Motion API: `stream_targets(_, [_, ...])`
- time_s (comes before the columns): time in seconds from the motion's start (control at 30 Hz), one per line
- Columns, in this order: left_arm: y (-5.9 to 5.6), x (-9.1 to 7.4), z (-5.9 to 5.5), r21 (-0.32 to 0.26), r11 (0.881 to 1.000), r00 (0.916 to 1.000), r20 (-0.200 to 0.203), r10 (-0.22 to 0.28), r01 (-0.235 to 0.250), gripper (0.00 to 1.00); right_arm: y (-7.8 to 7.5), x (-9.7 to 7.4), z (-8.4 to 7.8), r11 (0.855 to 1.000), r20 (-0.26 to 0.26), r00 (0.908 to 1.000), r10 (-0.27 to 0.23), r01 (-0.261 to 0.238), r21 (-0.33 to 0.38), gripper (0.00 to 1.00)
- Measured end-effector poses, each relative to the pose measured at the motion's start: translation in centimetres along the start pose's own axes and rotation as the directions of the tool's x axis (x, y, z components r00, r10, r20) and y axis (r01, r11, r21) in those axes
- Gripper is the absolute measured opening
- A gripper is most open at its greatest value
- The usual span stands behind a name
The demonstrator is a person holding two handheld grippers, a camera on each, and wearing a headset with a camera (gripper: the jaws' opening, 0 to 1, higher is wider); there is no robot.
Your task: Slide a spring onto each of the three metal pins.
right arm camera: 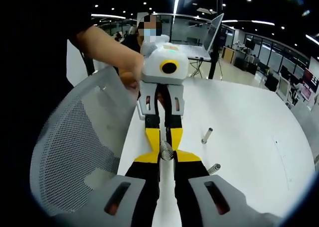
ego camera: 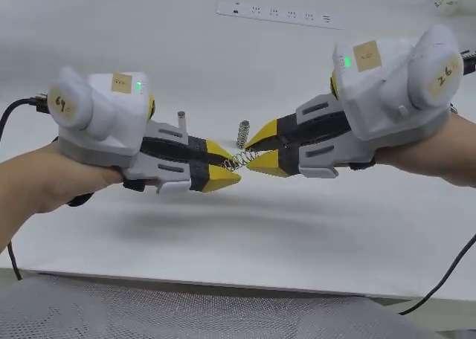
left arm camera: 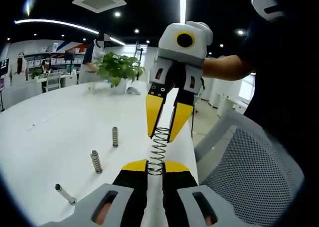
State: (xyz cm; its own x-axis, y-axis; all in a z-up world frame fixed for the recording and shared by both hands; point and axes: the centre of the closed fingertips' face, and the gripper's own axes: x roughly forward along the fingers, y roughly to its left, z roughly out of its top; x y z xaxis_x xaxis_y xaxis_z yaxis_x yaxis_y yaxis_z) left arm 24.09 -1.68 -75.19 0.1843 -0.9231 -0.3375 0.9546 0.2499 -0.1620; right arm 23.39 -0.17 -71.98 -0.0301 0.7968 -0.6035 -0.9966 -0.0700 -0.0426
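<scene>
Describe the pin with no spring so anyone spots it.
On the white table, three metal pins stand in a row beyond the left gripper, which holds a spring. The bare pin is the end one nearest that gripper: a smooth rod, while the middle pin and far pin wear coiled springs.

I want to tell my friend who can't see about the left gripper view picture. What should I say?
Two yellow-tipped tools hold one spring between them: the left tool grips it from below and the right tool from above. Beside them on the white table are two pins wearing springs and one bare pin.
</scene>
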Motion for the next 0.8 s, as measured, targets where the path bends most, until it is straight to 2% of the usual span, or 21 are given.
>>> stream_targets(0.1, [0.1,0.1,-0.2,0.010,1.000,0.9999,-0.012,0.003,-0.003,0.02,0.1,0.2,-0.1,1.000,-0.024,0.9997,-0.002,0.001,-0.029,0.07])
stream_targets(0.37, [0.0,0.3,-0.1,0.015,1.000,1.0000,-0.005,-0.002,0.002,0.02,0.2,0.3,0.5,1.000,-0.006,1.0000,-0.007,0.006,-0.024,0.07])
stream_targets(0.6, [-0.1,0.4,0.6,0.003,1.000,0.9996,0.030,-0.001,0.001,0.02,0.0,0.4,1.8,1.000,0.071,0.9972,-0.022,0.020,0.020,0.07])
stream_targets(0.8, [-0.4,0.3,0.6,0.005,1.000,0.9996,0.030,-0.003,0.003,0.02,-0.1,0.9,2.1,0.999,0.101,0.9942,-0.035,0.034,0.016,0.07])
